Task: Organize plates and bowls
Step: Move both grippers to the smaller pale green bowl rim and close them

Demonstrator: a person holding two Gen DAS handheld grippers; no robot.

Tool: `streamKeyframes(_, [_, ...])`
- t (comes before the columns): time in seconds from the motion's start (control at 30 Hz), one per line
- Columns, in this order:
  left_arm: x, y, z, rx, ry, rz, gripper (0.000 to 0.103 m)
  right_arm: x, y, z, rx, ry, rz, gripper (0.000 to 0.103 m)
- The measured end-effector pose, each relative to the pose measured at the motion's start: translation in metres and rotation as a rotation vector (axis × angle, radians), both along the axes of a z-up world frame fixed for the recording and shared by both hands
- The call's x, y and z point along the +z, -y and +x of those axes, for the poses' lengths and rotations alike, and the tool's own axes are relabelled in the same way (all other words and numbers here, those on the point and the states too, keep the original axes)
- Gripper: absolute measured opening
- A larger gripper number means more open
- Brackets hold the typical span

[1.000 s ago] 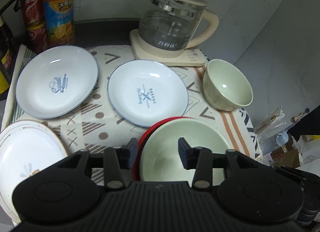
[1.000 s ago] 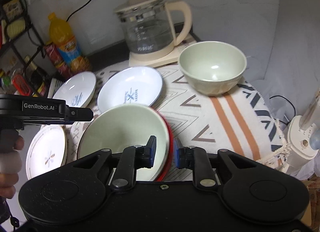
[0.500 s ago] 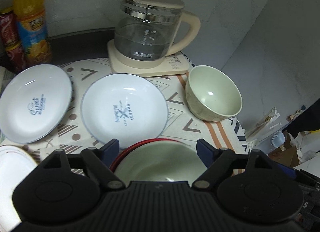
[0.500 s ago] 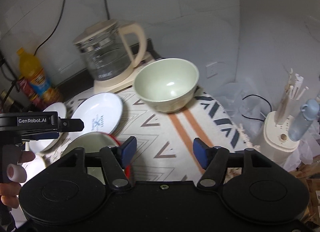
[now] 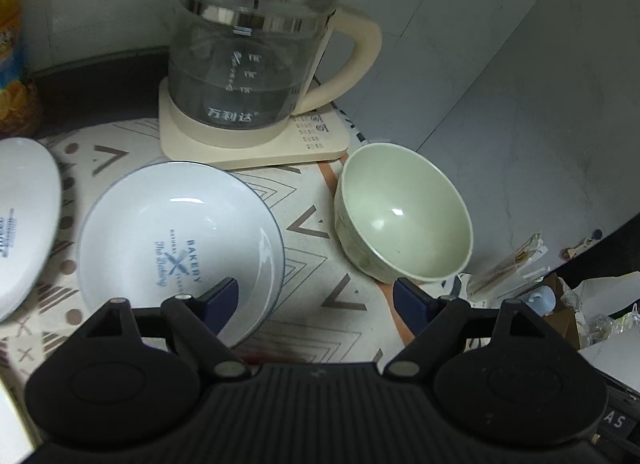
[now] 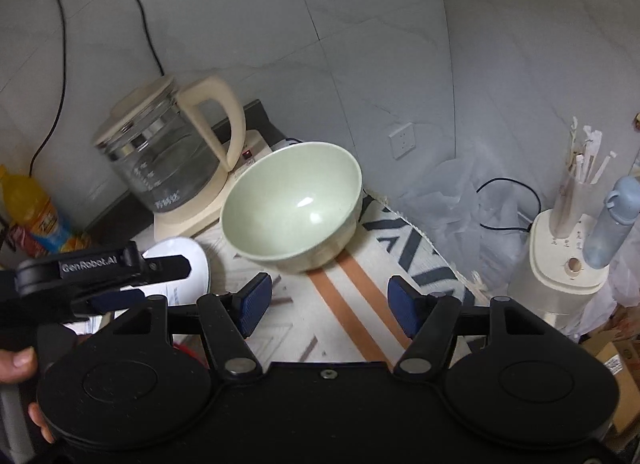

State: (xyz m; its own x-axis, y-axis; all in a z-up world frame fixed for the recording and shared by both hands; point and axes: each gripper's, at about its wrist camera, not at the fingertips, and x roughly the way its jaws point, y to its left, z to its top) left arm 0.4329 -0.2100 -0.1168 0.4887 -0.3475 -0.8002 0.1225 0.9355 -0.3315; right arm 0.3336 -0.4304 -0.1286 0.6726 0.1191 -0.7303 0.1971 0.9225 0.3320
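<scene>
A pale green bowl (image 5: 404,216) stands upright on the patterned cloth at the right; it also shows in the right wrist view (image 6: 294,210). A white "Bakery" plate (image 5: 176,240) lies left of it, and another white plate (image 5: 22,216) sits at the left edge. My left gripper (image 5: 316,302) is open and empty, hovering between plate and bowl. My right gripper (image 6: 330,306) is open and empty, just in front of the green bowl. The left gripper's body (image 6: 92,276) shows at the left of the right wrist view, above the white plate (image 6: 180,260).
A glass kettle (image 5: 248,64) on a cream base stands behind the dishes against the wall. An orange drink bottle (image 6: 34,210) stands at the back left. The table's right edge drops to a white appliance (image 6: 560,260) with a blue bottle and clutter.
Both grippers have opened wide and moved away from the red-rimmed bowl stack toward the green bowl. The stack has dropped out of both views.
</scene>
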Motion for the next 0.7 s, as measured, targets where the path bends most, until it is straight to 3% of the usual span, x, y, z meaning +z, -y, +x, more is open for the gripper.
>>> streamKeyframes(0.4, [-0.005,0.022,0.046,0.032,0.024,-0.004,0.083,-0.022,0.013,0.059,-0.076,-0.032,0.073,0.064])
streamKeyframes(0.6, [-0.017,0.039,0.065,0.048,-0.027,0.017,0.079,-0.043,0.013,0.075,-0.119,-0.094,0.092,0.063])
streamKeyframes(0.7, [-0.025,0.043,0.069,0.057,-0.052,0.026,0.073,-0.053,0.011,0.078,-0.126,-0.126,0.094,0.057])
